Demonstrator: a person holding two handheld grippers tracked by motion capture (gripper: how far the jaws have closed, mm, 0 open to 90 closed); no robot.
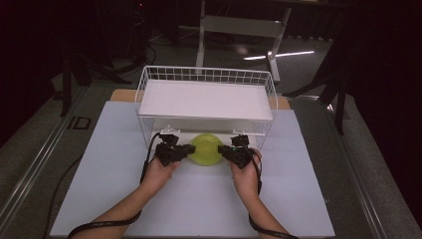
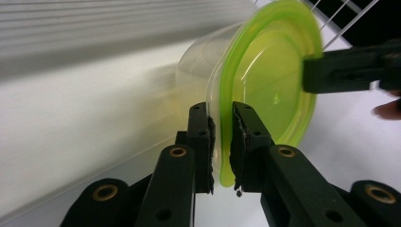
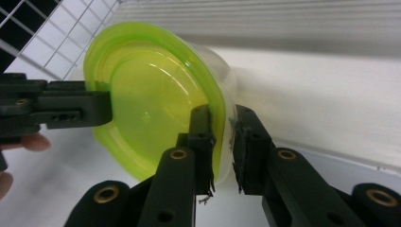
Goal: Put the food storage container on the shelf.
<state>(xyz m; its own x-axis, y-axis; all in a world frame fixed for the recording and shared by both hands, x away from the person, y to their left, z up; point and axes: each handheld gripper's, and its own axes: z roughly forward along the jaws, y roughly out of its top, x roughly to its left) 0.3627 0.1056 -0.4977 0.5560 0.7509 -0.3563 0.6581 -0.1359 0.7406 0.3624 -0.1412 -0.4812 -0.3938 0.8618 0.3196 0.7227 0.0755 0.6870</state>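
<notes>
Left hand-held gripper and right hand-held gripper pinch the green-lidded container's opposite rims.

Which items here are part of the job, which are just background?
In the job:
- green-lidded container, gripped at its rim from both sides
- left gripper
- right gripper
- wire basket shelf, right behind the container

Just there:
- white table mat
- frame legs in the back
</notes>
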